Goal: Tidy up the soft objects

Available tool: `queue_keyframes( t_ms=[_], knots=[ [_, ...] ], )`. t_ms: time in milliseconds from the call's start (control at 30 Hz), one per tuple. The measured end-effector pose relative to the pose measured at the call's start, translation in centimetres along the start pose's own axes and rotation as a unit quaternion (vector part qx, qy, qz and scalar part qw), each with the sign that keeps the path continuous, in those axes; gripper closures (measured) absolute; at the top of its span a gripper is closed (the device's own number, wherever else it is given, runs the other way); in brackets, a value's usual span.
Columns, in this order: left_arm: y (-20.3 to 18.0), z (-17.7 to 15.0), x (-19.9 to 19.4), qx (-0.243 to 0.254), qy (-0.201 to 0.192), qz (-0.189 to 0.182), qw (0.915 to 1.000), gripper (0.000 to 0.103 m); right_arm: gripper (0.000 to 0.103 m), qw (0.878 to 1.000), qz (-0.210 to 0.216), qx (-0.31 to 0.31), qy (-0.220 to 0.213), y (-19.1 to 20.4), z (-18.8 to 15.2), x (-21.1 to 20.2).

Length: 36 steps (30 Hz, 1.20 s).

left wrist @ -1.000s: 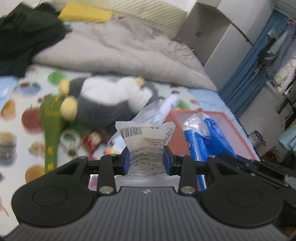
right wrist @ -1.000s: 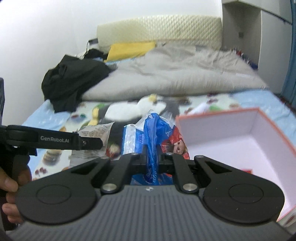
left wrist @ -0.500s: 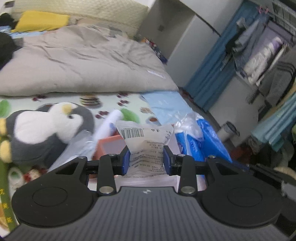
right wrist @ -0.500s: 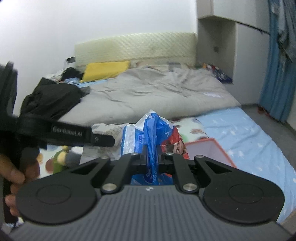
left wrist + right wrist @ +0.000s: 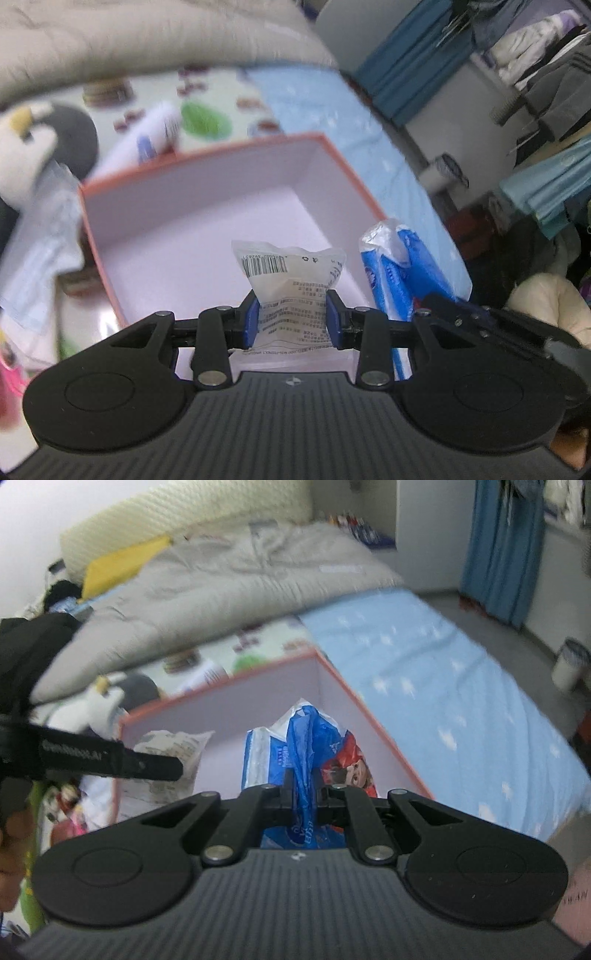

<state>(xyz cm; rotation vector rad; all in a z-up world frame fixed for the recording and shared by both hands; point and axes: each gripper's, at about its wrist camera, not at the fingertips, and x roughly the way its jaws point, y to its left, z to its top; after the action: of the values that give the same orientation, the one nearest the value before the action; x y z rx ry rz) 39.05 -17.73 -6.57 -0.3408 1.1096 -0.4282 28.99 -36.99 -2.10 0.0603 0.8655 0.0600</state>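
My left gripper (image 5: 291, 319) is shut on a white plastic packet (image 5: 291, 280) with a barcode and holds it above the open orange-rimmed box (image 5: 207, 210) with a pale inside. My right gripper (image 5: 301, 799) is shut on a blue and white plastic pack (image 5: 295, 734) and holds it over the same box (image 5: 229, 705). The blue pack also shows at the right of the left wrist view (image 5: 399, 266). The white packet and the left gripper's finger show at the left of the right wrist view (image 5: 162, 753).
A penguin plush (image 5: 33, 147) lies left of the box on the patterned sheet. A grey quilt (image 5: 229, 587) covers the far bed. A white tube-like pack (image 5: 147, 136) lies behind the box. Blue curtains (image 5: 498, 546) and a small bin (image 5: 569, 664) stand at the right.
Both grippers have moved right and forward with their packs, from beside the penguin to above the open box. The grips have not changed.
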Motion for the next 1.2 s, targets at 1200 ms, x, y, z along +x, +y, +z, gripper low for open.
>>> queue_keyframes(
  t_ms=[1200],
  knots=[
    [0.8, -8.3, -11.5, 0.096, -0.167, 0.081, 0.9780, 0.035, 0.076, 0.988, 0.094, -0.020, -0.124, 5.6, -4.0, -8.0]
  ],
)
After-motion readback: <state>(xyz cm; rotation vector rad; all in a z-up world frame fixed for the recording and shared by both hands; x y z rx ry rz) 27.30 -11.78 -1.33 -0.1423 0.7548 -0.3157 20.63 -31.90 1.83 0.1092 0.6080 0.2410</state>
